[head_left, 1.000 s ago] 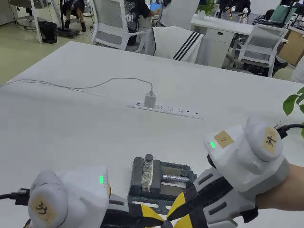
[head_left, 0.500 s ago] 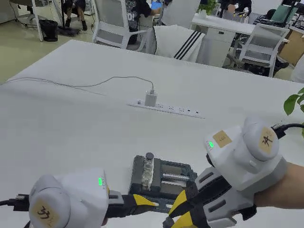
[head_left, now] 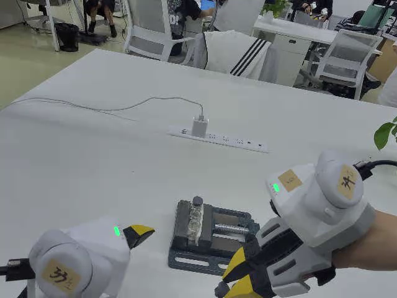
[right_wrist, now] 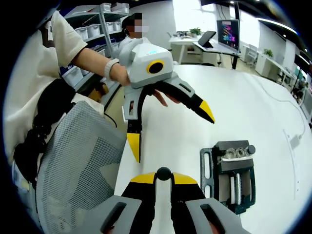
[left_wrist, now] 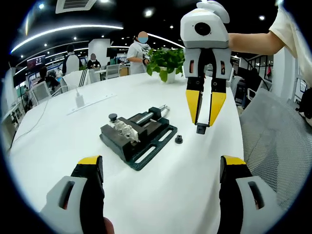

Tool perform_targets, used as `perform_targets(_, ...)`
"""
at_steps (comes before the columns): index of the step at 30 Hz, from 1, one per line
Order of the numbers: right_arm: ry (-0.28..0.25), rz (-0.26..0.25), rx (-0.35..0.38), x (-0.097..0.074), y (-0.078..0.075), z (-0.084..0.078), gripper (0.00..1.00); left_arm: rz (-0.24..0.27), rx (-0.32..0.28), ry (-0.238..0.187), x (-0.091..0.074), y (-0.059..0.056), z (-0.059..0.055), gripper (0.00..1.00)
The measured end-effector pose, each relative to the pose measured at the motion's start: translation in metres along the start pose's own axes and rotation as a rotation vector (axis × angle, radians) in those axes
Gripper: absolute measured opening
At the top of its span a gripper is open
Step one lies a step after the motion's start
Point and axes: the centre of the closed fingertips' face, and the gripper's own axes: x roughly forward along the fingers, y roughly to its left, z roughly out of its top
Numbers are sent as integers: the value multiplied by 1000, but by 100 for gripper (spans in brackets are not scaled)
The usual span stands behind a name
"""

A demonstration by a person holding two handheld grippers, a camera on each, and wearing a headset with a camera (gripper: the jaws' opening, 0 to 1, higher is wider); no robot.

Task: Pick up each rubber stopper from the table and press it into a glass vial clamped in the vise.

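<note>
A dark vise (head_left: 205, 239) sits on the white table and clamps a clear glass vial (head_left: 195, 217) with a black stopper (head_left: 197, 200) in its end. My right gripper (right_wrist: 163, 179) is shut on a small black rubber stopper (right_wrist: 163, 172); it hovers at the vise's near right (head_left: 234, 280). The left gripper view shows that same stopper (left_wrist: 201, 129) hanging above the table. Another loose stopper (left_wrist: 179, 139) lies beside the vise (left_wrist: 139, 136). My left gripper (left_wrist: 161, 168) is wide open and holds nothing; one yellow fingertip (head_left: 141, 232) shows left of the vise.
A white power strip (head_left: 217, 138) with a charger and a grey cable lies further back on the table. Office chairs, desks and people stand beyond the far edge. A mesh chair (right_wrist: 78, 161) is close to the near edge. A green plant (left_wrist: 168, 61) stands on the table.
My left gripper has drawn back to the left, away from the right gripper's tips in front of the vise. The right gripper has barely moved. The head camera has tilted slightly.
</note>
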Motion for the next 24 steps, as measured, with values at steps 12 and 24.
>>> perform_targets(12,10,-8,-1,-3,-6,-4,6,26,-20,2,-12,11,-2,99)
perform_targets(24,69,-27,-51,-15,-29,-3,6,57,-51,12,-24,13,-10,99)
